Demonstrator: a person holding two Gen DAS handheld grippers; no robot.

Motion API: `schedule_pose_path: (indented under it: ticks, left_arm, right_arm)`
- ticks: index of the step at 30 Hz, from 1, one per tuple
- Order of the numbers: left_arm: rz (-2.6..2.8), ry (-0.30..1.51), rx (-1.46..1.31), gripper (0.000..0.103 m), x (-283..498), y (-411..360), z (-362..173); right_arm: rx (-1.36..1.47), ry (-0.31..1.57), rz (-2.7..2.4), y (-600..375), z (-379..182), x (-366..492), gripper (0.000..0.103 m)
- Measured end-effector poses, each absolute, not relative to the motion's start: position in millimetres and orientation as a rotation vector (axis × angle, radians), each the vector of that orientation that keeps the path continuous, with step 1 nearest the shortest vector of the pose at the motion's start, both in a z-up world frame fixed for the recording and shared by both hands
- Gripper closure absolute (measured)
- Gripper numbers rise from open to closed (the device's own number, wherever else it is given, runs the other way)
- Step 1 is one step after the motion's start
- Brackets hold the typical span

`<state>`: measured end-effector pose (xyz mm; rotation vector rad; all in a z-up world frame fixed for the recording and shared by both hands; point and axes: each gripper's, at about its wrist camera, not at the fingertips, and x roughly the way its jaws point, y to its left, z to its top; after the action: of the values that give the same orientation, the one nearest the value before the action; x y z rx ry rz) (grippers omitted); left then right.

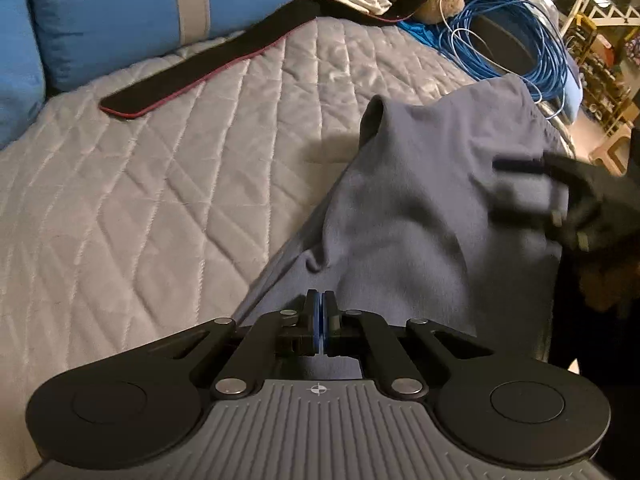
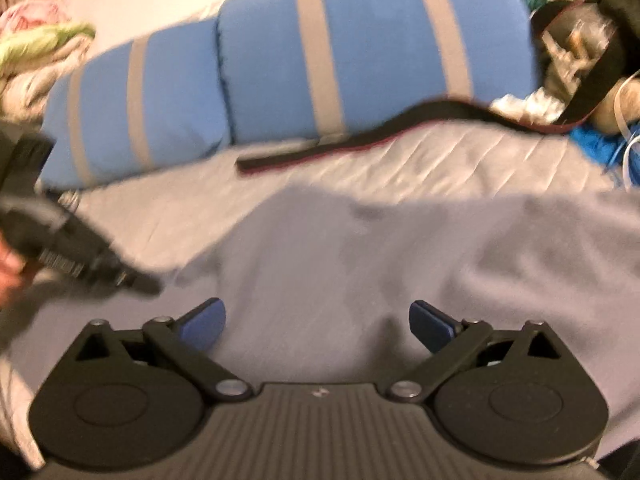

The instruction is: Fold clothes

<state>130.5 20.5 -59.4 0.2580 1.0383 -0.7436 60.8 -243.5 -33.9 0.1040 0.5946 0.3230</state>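
The grey-blue garment [image 1: 432, 208] is lying rumpled on the bed [image 1: 140, 200], at about 3 o'clock in the left wrist view, with one corner standing up in a peak and soft creases running down toward the camera. The left gripper [image 1: 319, 320] is sitting with its jaws together at the cloth's near edge; whether a thin fold is pinched between the blue pads I cannot tell, though that spot looks suited to lifting an edge for a fold. In the right wrist view the garment is filling the middle, and the right gripper [image 2: 316, 326] is hovering over it with jaws wide apart, holding nothing, likely seeking a second edge. Toward 12 o'clock a black strap [image 1: 192, 72] is lying across the quilting before the blue pillows [image 1: 120, 12], and a blue cable coil [image 1: 520, 36] is resting at 1 o'clock.
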Motion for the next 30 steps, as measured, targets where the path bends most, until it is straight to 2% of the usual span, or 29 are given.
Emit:
schedule_pose_path:
  ticks: [2, 6, 11, 17, 19, 22, 24, 30]
  left_arm:
    - [-0.739, 1.038, 0.266, 0.096, 125.6, 25.4, -54.1]
    - [-0.699, 0.993, 0.275, 0.067, 110.6, 39.0, -41.6]
    - [-0.669, 0.944, 0.269, 0.063, 87.8, 60.5, -33.5]
    - [-0.692, 0.935, 0.182, 0.062, 83.8, 97.1, -41.6]
    - [-0.681, 0.936, 0.139, 0.062, 89.1, 109.5, -44.7]
    - [-0.663, 0.928, 0.116, 0.062, 97.2, 119.3, -45.0]
    - [-0.667, 0.927, 0.108, 0.062, 101.3, 123.9, -46.5]
    - [-0.646, 0.979, 0.089, 0.064, 115.3, 136.1, -61.7]
  right_arm:
    - [0.032, 0.534, 0.317, -242.1, -24.5, 68.5, 0.004]
    - [-0.064, 0.471, 0.408, -242.3, -14.3, 96.7, 0.004]
    - [-0.079, 0.495, 0.615, -250.0, -13.4, 141.4, 0.004]
    - [0.166, 0.689, 0.721, -286.6, -36.4, 206.2, 0.006]
    - [0.238, 0.726, 0.745, -294.8, -44.9, 215.9, 0.01]
    - [0.299, 0.751, 0.773, -300.8, -51.7, 221.6, 0.022]
    - [0.316, 0.764, 0.78, -301.8, -54.1, 223.9, 0.04]
    - [0.283, 0.755, 0.81, -302.8, -53.3, 219.2, 0.055]
